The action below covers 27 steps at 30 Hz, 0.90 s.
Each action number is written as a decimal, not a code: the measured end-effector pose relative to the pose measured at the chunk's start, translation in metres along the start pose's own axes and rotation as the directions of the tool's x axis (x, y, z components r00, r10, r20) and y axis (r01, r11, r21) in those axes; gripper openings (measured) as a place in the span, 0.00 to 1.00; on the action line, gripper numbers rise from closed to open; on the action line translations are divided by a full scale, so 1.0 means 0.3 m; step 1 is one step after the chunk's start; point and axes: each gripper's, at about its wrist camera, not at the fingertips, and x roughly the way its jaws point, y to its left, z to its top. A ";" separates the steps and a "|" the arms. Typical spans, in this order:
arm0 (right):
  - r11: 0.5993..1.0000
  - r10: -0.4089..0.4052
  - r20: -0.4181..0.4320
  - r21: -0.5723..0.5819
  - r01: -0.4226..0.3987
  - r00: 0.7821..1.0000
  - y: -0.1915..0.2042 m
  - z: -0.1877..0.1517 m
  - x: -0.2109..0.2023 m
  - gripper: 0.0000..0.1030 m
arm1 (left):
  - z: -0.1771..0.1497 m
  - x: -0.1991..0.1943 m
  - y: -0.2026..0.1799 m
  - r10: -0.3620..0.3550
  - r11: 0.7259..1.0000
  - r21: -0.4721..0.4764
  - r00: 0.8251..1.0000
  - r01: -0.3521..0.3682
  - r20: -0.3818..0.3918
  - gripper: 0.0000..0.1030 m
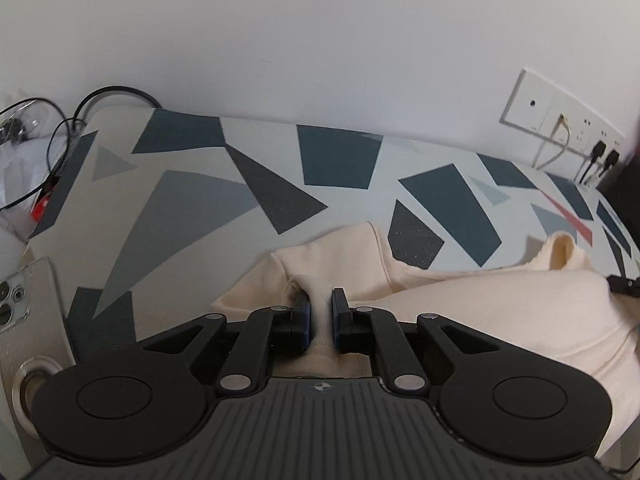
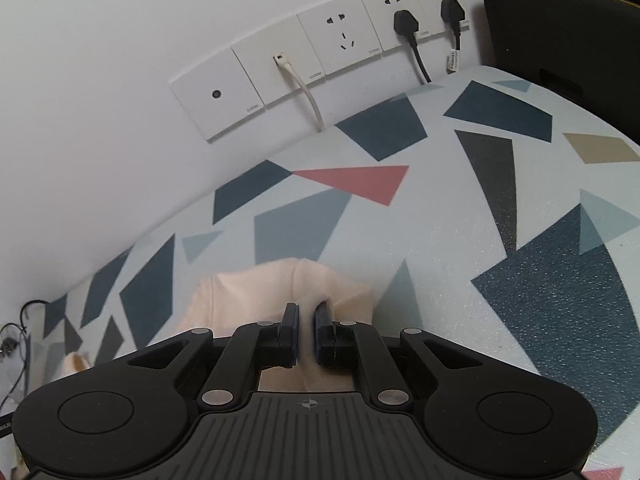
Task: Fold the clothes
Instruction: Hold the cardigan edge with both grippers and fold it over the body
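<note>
A cream sweatshirt (image 1: 480, 304) lies bunched on a table covered with a geometric-patterned cloth (image 1: 192, 200). My left gripper (image 1: 321, 300) is shut on a pinched ridge of the cream fabric near the garment's left edge. My right gripper (image 2: 307, 314) is shut on another fold of the same cream sweatshirt (image 2: 256, 292), over the patterned cloth (image 2: 480, 240). The black tip of the right gripper shows at the right edge of the left wrist view (image 1: 622, 284). Most of the garment is hidden under the grippers.
A white wall with a row of sockets (image 2: 320, 52) and plugged cables (image 2: 412, 36) runs behind the table. A phone (image 1: 16, 296), black cables (image 1: 60, 128) and a red item (image 1: 42, 204) lie at the left. A black object (image 2: 560, 40) stands at the far right.
</note>
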 end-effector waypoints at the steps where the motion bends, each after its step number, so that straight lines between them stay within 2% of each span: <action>1: 1.000 -0.005 0.000 -0.008 0.005 1.000 0.003 -0.001 0.003 0.07 | -0.002 0.005 0.004 -0.003 1.000 -0.001 1.000 0.003 -0.003 0.11; 16: 0.981 -0.087 -0.008 -0.173 0.084 0.996 0.065 -0.011 0.052 0.09 | -0.020 0.022 -0.066 0.092 0.990 0.105 0.996 -0.093 0.017 0.12; 27: 0.940 -0.134 0.011 -0.317 0.130 0.991 0.109 -0.032 0.067 0.10 | -0.050 0.016 -0.125 0.180 0.967 0.174 0.983 -0.185 0.044 0.12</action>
